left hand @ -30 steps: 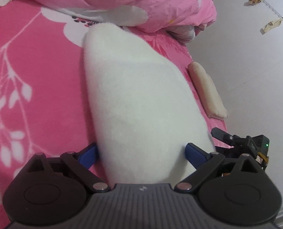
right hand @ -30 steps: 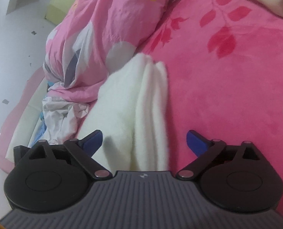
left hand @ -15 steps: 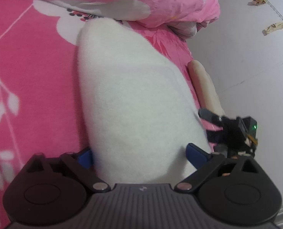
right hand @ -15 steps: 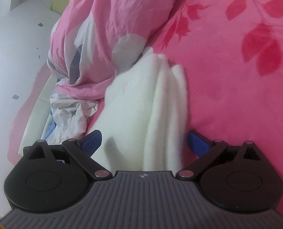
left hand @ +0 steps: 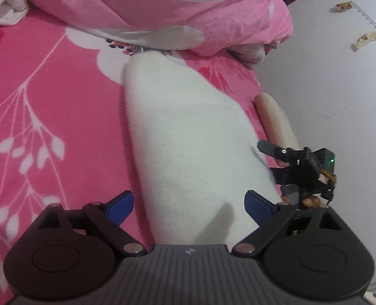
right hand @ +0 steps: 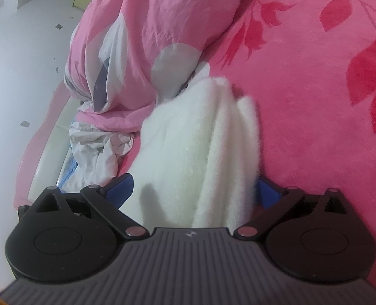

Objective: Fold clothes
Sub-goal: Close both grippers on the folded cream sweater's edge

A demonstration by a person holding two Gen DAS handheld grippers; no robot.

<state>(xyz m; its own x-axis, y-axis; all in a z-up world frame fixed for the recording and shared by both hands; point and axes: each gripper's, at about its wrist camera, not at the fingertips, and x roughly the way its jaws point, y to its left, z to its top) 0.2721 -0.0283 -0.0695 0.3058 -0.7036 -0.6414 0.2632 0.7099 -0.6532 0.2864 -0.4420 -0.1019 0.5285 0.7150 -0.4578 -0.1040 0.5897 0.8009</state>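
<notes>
Pink flowered blanket covers bed; both grippers spread wide over white fleecy garment.

Left to right: left gripper straddles the garment's near end, fingers apart, nothing pinched. Garment lies as a long soft slab on the blanket, far end reaching the crumpled pink duvet. Right gripper also wide, white pile bunched in thick ridges between its fingers, not clamped. Step looks like lining up a grasp for another fold; next move calls for closing on an edge, through all layers. Fleece thick, fuzzy, springy.
</notes>
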